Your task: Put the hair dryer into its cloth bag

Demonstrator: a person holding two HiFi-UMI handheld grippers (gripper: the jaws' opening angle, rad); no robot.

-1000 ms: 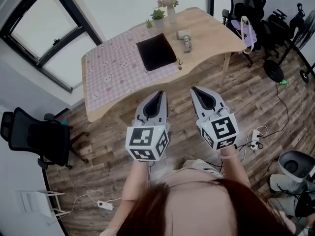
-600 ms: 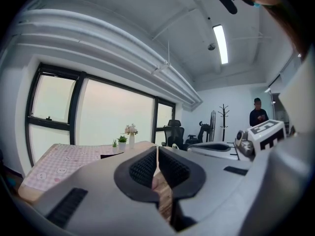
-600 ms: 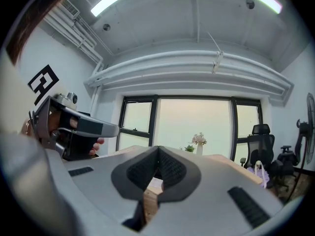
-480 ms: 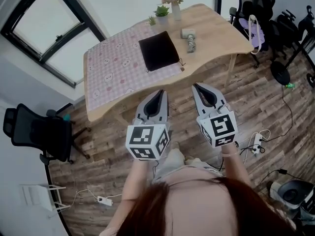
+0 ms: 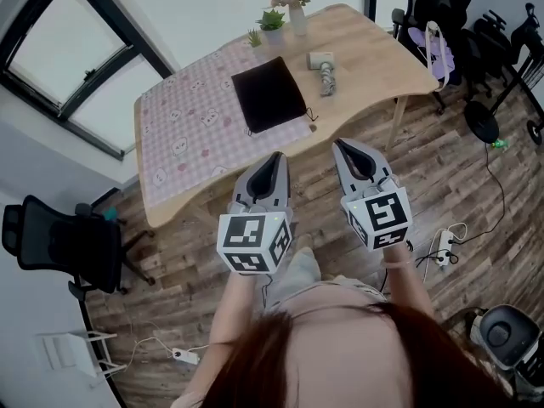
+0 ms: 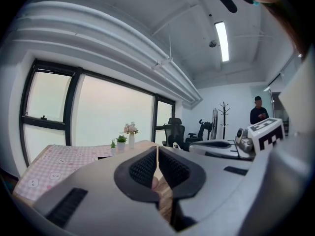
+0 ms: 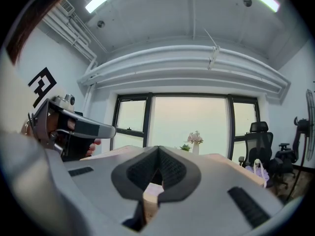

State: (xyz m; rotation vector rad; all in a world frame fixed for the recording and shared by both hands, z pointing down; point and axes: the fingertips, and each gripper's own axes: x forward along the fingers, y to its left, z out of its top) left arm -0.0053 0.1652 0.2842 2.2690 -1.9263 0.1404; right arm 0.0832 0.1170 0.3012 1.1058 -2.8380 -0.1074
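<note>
A flat black cloth bag (image 5: 269, 94) lies on the pink checked cloth of the wooden table (image 5: 382, 66). To its right lies the grey hair dryer (image 5: 322, 67), folded, on the bare wood. My left gripper (image 5: 274, 158) and right gripper (image 5: 348, 145) hover side by side over the floor, short of the table's near edge, pointing at it. Both are shut with nothing between the jaws, as the left gripper view (image 6: 156, 154) and the right gripper view (image 7: 158, 154) also show.
A vase of flowers (image 5: 291, 5) and small potted plants (image 5: 271, 24) stand at the table's far edge. A black office chair (image 5: 59, 240) is at the left. More chairs and gear (image 5: 463, 32) crowd the right, with a power strip (image 5: 442, 235) and cables on the floor.
Both grippers, still shut, have been carried a little closer to the table. The table now sits slightly nearer and further left in the head view.
</note>
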